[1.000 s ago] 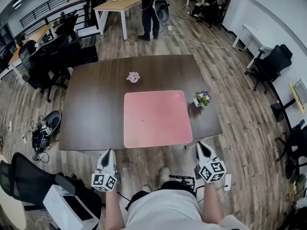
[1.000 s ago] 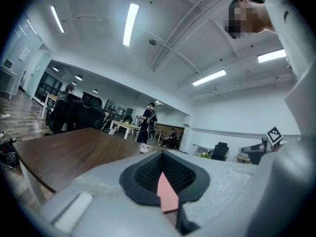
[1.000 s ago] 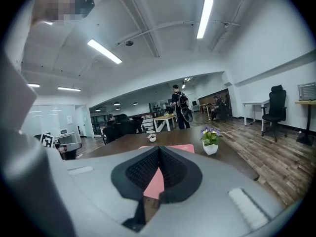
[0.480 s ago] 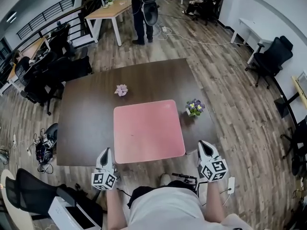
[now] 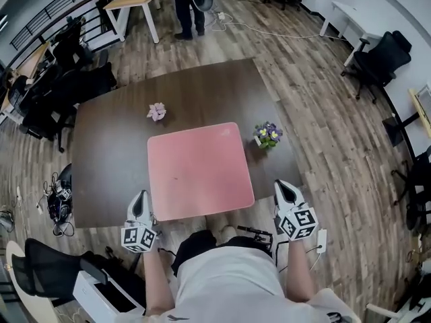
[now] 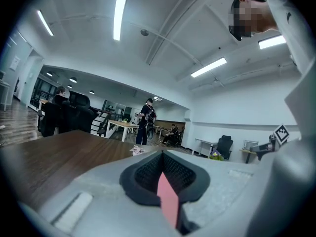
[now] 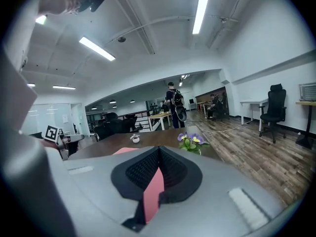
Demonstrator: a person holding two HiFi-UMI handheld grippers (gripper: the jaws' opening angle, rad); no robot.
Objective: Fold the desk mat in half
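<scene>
Pink desk mat [image 5: 199,170] lying flat and unfolded on dark table [image 5: 108,160], reaching its near edge, left gripper [image 5: 140,199] clenched empty just beside mat's near left corner, right gripper [image 5: 285,190] clenched empty, apart from mat's right corner.

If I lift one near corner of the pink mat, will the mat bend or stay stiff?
The mat lies thin and flat on the table, so it probably bends and droops. Its wide area suggests the far part may drag, not lift.
</scene>
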